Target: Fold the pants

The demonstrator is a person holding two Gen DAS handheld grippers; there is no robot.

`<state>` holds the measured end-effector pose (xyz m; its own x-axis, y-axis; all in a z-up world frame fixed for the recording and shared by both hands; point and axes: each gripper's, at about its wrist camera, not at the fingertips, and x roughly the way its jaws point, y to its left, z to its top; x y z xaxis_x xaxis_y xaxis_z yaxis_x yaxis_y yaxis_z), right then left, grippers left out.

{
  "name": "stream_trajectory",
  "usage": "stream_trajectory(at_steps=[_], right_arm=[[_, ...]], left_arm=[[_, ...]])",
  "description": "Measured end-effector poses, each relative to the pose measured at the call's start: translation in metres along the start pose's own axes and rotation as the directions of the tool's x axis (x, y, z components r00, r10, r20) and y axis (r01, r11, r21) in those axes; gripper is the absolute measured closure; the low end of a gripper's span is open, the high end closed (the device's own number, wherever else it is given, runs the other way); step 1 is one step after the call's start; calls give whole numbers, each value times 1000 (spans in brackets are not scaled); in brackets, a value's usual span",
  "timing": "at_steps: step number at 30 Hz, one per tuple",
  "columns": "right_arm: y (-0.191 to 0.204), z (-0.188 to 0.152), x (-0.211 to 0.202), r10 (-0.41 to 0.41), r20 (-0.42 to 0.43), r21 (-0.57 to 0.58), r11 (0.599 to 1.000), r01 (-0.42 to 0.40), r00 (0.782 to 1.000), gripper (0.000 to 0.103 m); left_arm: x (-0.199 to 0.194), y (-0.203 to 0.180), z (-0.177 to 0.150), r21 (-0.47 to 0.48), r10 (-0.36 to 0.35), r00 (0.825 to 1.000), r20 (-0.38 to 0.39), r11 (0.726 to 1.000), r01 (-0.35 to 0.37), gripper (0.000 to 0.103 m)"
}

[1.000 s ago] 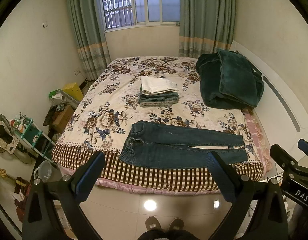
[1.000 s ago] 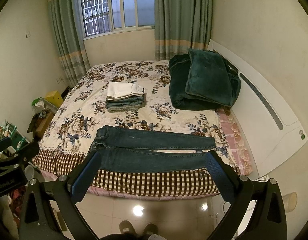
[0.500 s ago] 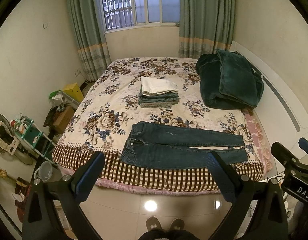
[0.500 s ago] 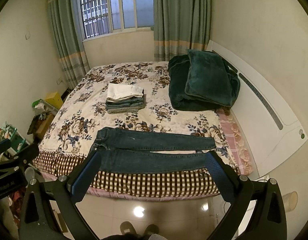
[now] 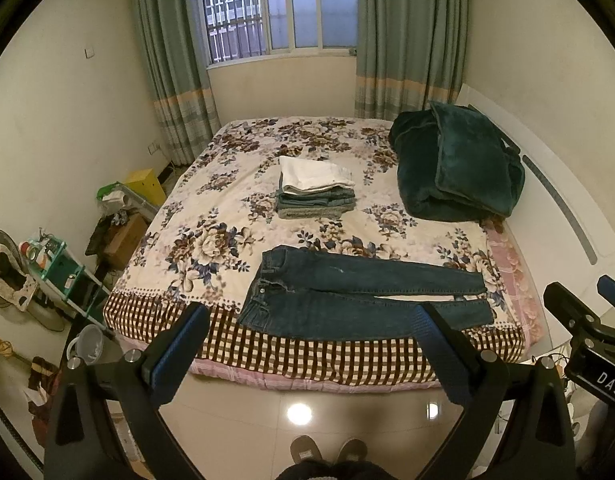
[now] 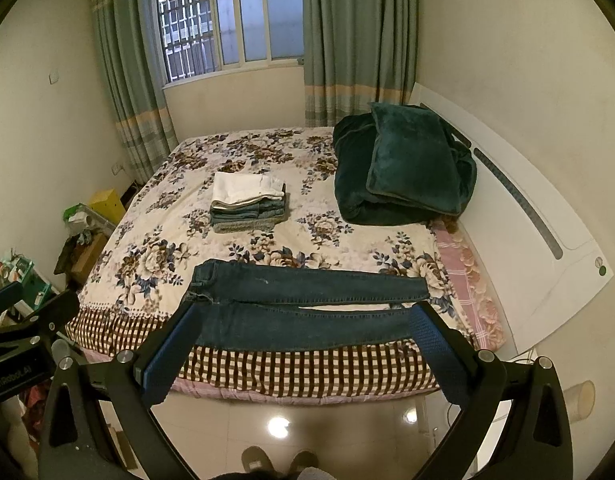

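Observation:
A pair of dark blue jeans (image 5: 347,296) lies flat along the near edge of the flowered bed (image 5: 211,216), waistband to the left, legs to the right; it also shows in the right wrist view (image 6: 307,304). My left gripper (image 5: 307,344) is open and empty, held above the floor short of the bed. My right gripper (image 6: 303,344) is open and empty too, at a like distance from the jeans. Neither touches the cloth.
A stack of folded clothes (image 5: 315,188) with a white piece on top sits mid-bed. A dark green blanket and pillow (image 5: 455,168) lie at the right by the white headboard (image 5: 559,208). Shelves, boxes and a fan (image 5: 11,268) crowd the floor at left.
Both views have crept slightly closer to the bed. The jeans lie as before and both grippers stay open.

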<state>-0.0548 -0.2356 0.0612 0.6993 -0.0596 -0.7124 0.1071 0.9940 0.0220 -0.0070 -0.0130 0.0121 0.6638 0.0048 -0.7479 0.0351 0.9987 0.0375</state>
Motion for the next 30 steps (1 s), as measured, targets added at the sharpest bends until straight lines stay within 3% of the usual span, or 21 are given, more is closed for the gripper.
stream_trajectory(at_steps=[30], right_arm=[[5,6,-3,4,-5,-10,1000,-4,1000,0]], left_arm=[[1,-2,4,-3,-7,1000,-3,1000,7,0]])
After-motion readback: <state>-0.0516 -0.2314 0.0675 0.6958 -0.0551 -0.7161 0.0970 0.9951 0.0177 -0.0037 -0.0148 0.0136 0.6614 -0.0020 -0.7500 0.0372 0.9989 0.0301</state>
